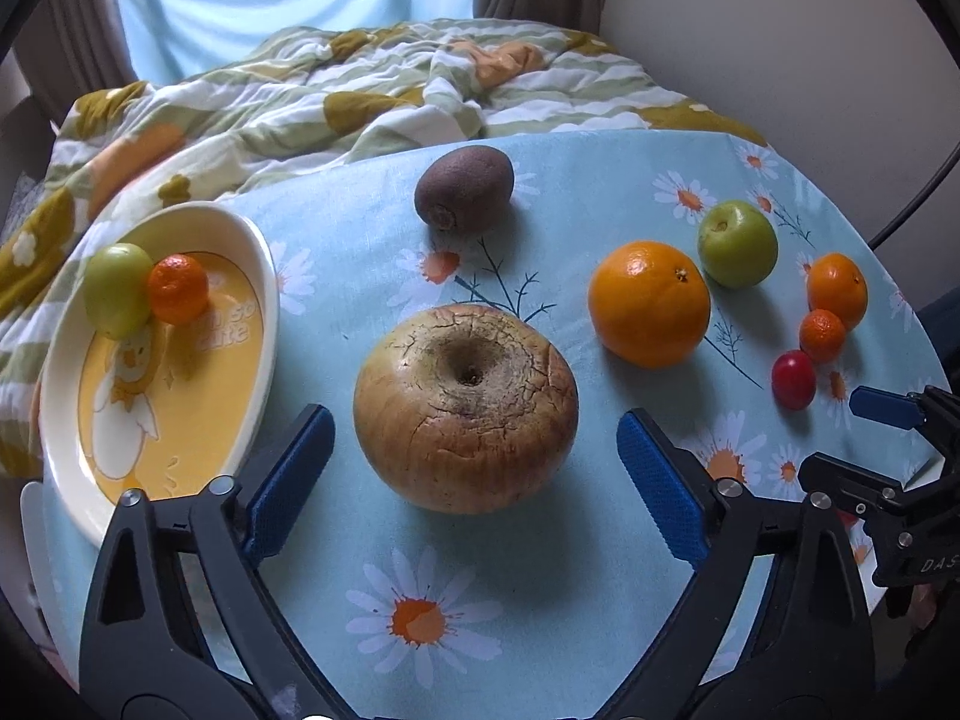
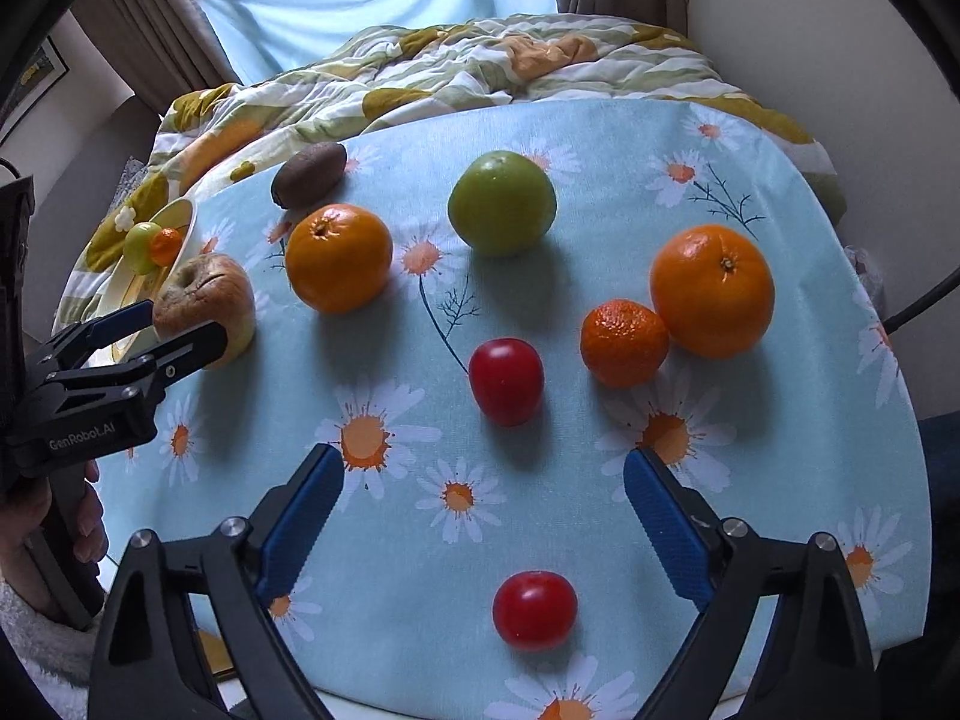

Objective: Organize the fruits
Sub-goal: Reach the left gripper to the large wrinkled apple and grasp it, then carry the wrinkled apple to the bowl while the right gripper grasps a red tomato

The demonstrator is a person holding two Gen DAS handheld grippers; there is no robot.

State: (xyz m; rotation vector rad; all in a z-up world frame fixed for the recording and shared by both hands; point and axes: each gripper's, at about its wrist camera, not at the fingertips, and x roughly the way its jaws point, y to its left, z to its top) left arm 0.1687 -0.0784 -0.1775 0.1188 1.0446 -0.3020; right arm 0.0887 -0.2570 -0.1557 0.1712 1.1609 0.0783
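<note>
Sorting barely begun: dish (image 1: 264,324), left of frame, containing two fruits only; eight loose on cloth (image 1: 540,540). Left gripper (image 1: 474,468) spread around apple (image 1: 465,408), ungripped; right gripper (image 2: 483,504) spread, empty.

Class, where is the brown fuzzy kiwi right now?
The brown fuzzy kiwi lies at the table's far edge near the quilt, beyond the wrinkled apple, centred in the left wrist view.

wrinkled apple (image 1: 465,408) upright on cloth; green fruit (image 1: 117,290) (touching mandarin (image 1: 178,288)) in dish (image 1: 252,252).
</note>
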